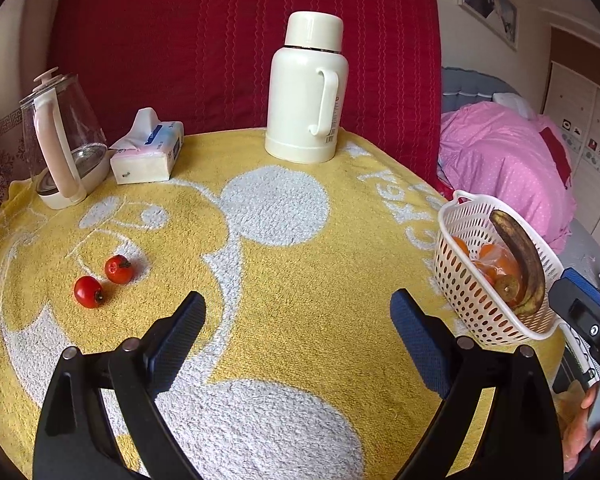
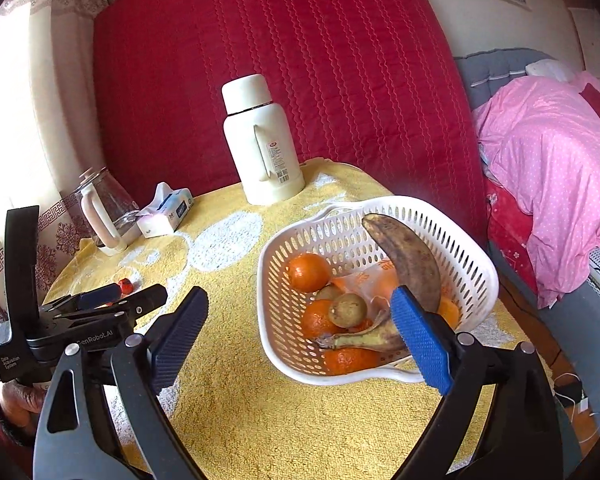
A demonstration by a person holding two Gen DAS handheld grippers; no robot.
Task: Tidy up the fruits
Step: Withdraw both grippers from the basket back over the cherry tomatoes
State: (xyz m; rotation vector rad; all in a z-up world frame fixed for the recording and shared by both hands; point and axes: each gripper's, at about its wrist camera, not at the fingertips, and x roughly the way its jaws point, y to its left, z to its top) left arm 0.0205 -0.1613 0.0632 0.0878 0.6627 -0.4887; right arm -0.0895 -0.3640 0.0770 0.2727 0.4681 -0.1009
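Two small red fruits (image 1: 88, 291) (image 1: 118, 269) lie side by side on the yellow towel, left of my left gripper (image 1: 298, 308). It hovers open over the towel with nothing between its fingers. A white perforated basket (image 2: 476, 256) stands at the table's right side and holds a brown overripe banana (image 2: 412, 260), several oranges (image 2: 308, 272), a kiwi (image 2: 347, 310) and a plastic bag (image 2: 374, 280). My right gripper (image 2: 299, 304) stands open in front of the basket's near rim, its blue right pad (image 2: 420, 344) in front of the banana's stem end, gripping nothing. The basket (image 1: 472, 300) also shows in the left wrist view.
A cream thermos jug (image 1: 306, 100) stands at the back of the table. A glass kettle (image 1: 60, 140) and a tissue pack (image 1: 148, 152) sit at the back left. A red quilted panel rises behind. A bed with a pink duvet (image 1: 500, 160) lies to the right.
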